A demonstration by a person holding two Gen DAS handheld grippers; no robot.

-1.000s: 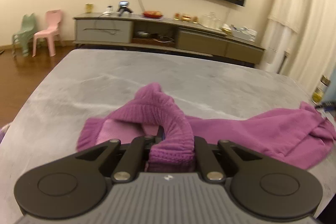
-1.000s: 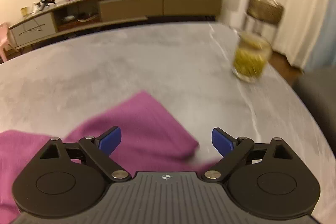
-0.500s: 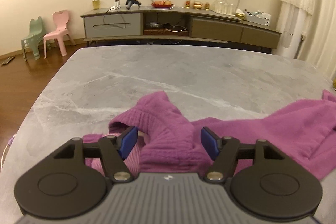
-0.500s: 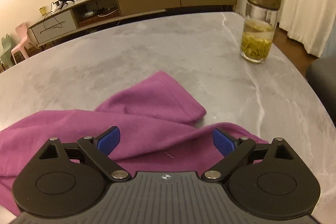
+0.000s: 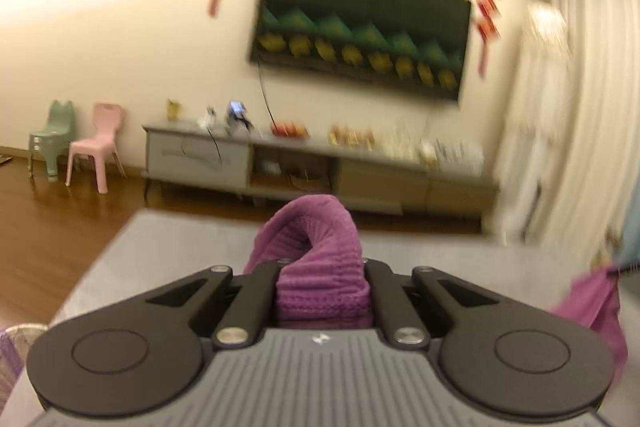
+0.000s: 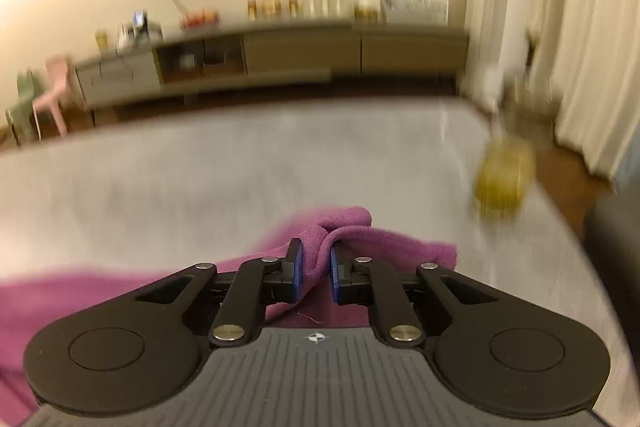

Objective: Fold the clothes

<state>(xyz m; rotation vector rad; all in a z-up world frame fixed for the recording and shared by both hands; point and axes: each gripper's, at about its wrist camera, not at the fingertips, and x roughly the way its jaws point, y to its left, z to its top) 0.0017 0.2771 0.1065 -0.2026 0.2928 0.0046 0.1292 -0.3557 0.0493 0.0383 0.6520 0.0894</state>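
A purple knit garment point(image 5: 320, 275) is held at two places. My left gripper point(image 5: 322, 291) is shut on its ribbed hem, which bulges up between the jaws; another part of the garment point(image 5: 592, 303) hangs at the right of the left wrist view. My right gripper point(image 6: 315, 267) is shut on a bunched fold of the same garment point(image 6: 380, 243), the rest trailing off to the left point(image 6: 80, 299) over the grey marble table point(image 6: 240, 167). Both views are blurred by motion.
A glass jar of yellow-green tea point(image 6: 502, 179) stands on the table's right side, near the right gripper. The table's far edge point(image 5: 192, 223) faces a TV cabinet point(image 5: 320, 167), two small chairs point(image 5: 96, 147) and curtains point(image 5: 580, 107).
Both grippers, open half a second ago, have shut on the garment. Both have tilted up and lifted, so the left view now shows mostly the room.
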